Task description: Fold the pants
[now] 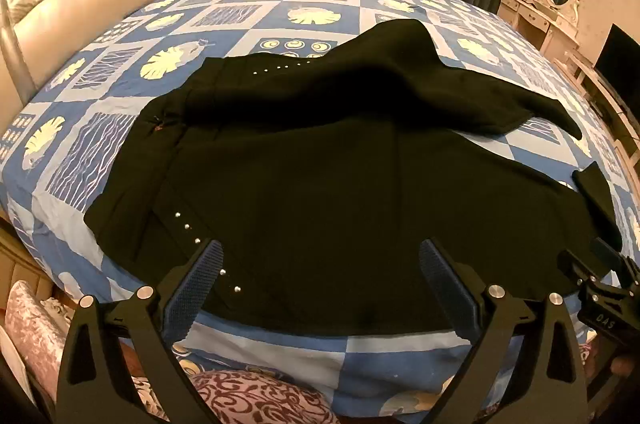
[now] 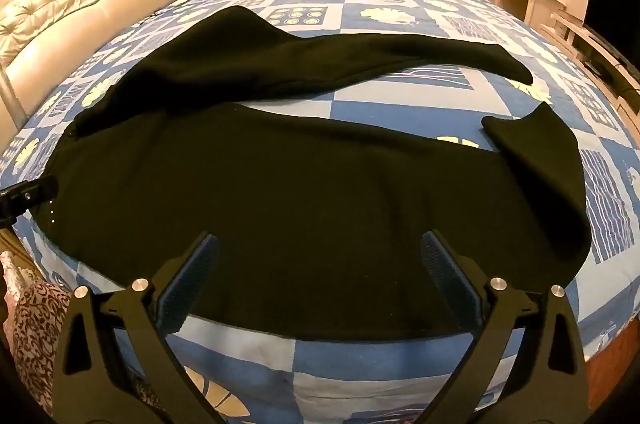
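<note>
The black pants (image 1: 320, 191) are spread across the patterned bed (image 1: 120, 143), legs splayed toward three o'clock, the far leg rumpled. A crooked fold could result if only one layer is pinched, or the cuffs left uneven. Both the left hand-held gripper (image 1: 320, 256) and right hand-held gripper (image 2: 320, 248) are seen fully spread, hovering, nothing held.

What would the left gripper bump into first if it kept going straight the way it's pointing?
Most likely the black pants. The left gripper is open and tilted down over the near pant leg, with nothing between its fingers and the cloth. How far off the fabric lies is hard to judge.
</note>
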`<state>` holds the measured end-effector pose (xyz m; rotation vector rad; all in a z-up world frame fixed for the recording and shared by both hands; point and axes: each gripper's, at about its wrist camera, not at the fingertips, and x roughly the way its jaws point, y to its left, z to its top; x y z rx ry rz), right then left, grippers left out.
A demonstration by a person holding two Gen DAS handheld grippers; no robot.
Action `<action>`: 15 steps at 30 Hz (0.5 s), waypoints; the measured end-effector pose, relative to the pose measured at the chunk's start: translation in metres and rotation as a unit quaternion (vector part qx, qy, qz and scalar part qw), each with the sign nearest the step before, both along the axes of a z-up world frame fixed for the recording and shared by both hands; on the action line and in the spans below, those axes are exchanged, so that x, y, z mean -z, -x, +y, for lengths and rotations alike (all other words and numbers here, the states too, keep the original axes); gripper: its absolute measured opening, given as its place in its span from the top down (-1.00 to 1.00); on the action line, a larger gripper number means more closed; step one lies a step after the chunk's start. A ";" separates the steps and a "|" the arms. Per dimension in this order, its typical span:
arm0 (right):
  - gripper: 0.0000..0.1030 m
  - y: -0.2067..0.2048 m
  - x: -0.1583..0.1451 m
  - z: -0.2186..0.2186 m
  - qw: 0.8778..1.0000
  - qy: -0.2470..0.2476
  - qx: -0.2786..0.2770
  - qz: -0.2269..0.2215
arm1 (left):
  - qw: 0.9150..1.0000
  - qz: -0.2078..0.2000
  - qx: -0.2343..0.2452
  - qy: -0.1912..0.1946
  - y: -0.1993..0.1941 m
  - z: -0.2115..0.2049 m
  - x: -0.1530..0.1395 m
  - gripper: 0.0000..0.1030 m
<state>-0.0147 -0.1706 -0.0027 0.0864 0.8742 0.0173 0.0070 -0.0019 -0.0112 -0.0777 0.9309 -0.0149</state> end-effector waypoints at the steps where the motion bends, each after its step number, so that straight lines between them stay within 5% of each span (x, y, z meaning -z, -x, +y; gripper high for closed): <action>1: -0.96 0.000 0.000 0.001 1.000 0.000 0.000 0.001 | 1.000 0.001 0.000 -0.002 0.000 -0.004 0.000 -0.90; 15: -0.96 0.001 -0.001 0.000 1.000 -0.001 0.003 -0.003 | 1.000 0.000 0.008 -0.009 0.000 -0.008 0.001 -0.90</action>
